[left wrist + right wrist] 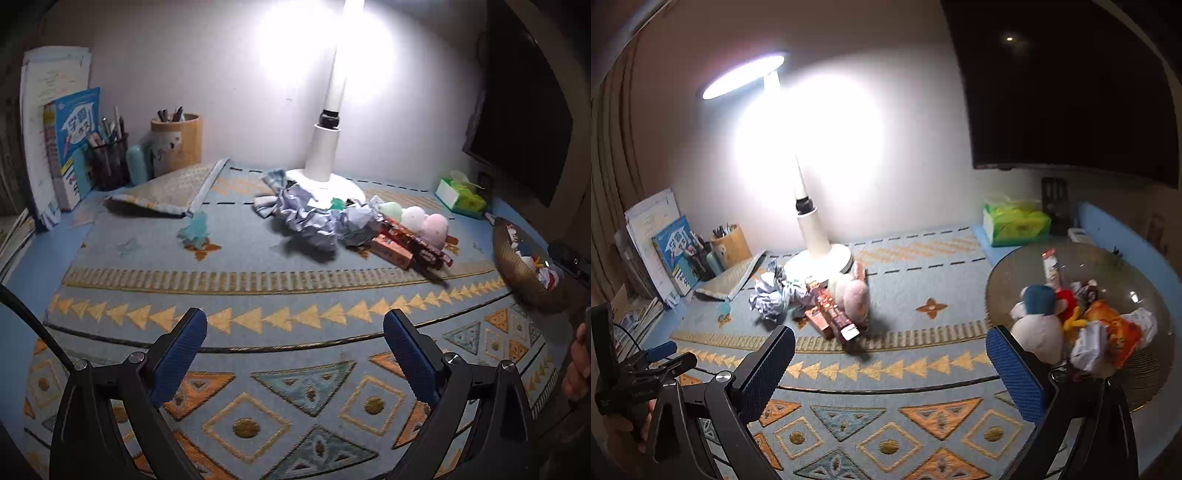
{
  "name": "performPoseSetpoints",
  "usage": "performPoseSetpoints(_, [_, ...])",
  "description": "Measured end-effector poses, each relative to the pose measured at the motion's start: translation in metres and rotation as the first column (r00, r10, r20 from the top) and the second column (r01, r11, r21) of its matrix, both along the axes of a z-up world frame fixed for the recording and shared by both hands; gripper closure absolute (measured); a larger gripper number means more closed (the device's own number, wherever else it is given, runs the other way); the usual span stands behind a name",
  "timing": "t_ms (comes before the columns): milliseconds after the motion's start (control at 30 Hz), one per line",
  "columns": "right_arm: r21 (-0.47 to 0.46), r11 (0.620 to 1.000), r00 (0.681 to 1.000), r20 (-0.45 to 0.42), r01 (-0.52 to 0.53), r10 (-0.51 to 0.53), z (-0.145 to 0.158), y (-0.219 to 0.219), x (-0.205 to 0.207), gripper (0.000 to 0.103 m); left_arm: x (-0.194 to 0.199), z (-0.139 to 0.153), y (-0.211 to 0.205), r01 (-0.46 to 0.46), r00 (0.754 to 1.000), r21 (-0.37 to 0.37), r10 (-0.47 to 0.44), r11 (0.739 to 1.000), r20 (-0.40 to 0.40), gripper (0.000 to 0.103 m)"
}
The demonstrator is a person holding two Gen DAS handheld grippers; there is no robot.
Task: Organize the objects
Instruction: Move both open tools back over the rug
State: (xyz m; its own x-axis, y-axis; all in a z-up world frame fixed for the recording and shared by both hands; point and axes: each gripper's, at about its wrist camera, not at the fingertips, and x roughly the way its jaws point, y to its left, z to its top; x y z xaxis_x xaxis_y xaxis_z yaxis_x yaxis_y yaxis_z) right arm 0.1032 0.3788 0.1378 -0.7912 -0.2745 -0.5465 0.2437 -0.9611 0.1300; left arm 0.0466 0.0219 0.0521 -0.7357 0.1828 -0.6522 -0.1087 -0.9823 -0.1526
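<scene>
A heap of clutter lies by the lamp base: crumpled grey-blue paper point(314, 218) point(768, 299), snack boxes point(402, 247) point(831, 317) and pastel plush hearts point(424, 221) point(855, 295). A brown glass bowl point(1008, 273) point(506, 251) at the right holds a plush penguin point(1038, 321), wrappers and paper. My left gripper point(293, 332) hovers open over the patterned mat, well short of the heap. My right gripper point(890, 354) is open and empty, its right finger just in front of the bowl's rim.
A lit white desk lamp point(325, 155) point(812, 236) stands at the back. Books point(70, 147), pen holders point(177, 144) and a flat pouch point(166, 192) fill the back left. A green tissue box point(1015, 221) sits at the back right under a dark monitor point(1071, 85).
</scene>
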Motion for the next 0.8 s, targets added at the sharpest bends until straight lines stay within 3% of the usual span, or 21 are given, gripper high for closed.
performPoseSetpoints(67, [0.066,0.998,1.000,0.018,0.014,-0.015,-0.025,-0.017,-0.013,0.000,-0.005,-0.018,-0.014,-0.027,0.998,0.025,0.025,0.999,0.049,0.006])
performPoseSetpoints(167, [0.089,0.996,0.989,0.143,0.018,-0.031,-0.059,-0.029,-0.038,0.000,-0.013,-0.034,-0.025,-0.060,0.994,0.034,0.057,0.998,0.091,0.007])
performPoseSetpoints(267, [0.110,0.993,0.960,0.267,0.052,-0.080,-0.074,-0.028,-0.057,0.000,-0.020,-0.039,-0.027,-0.089,0.989,0.039,0.084,0.995,0.119,0.006])
performPoseSetpoints(367, [0.109,0.992,0.919,0.384,0.056,-0.094,-0.094,-0.022,-0.071,0.000,-0.026,-0.046,-0.023,-0.138,0.975,-0.032,0.141,0.990,0.169,0.006])
performPoseSetpoints(500, [0.171,0.984,0.936,0.336,0.053,-0.109,-0.093,-0.028,-0.064,0.000,-0.032,-0.052,-0.004,-0.112,0.968,-0.174,0.147,0.978,0.205,0.000])
performPoseSetpoints(567, [0.247,0.969,0.924,0.363,0.027,-0.118,-0.100,-0.039,-0.066,0.000,-0.031,-0.052,-0.005,-0.124,0.966,-0.167,0.158,0.978,0.205,0.000])
performPoseSetpoints(800, [0.230,0.973,0.923,0.377,-0.008,-0.081,-0.102,-0.038,-0.069,0.000,-0.030,-0.051,-0.005,-0.119,0.965,-0.168,0.154,0.979,0.212,0.000])
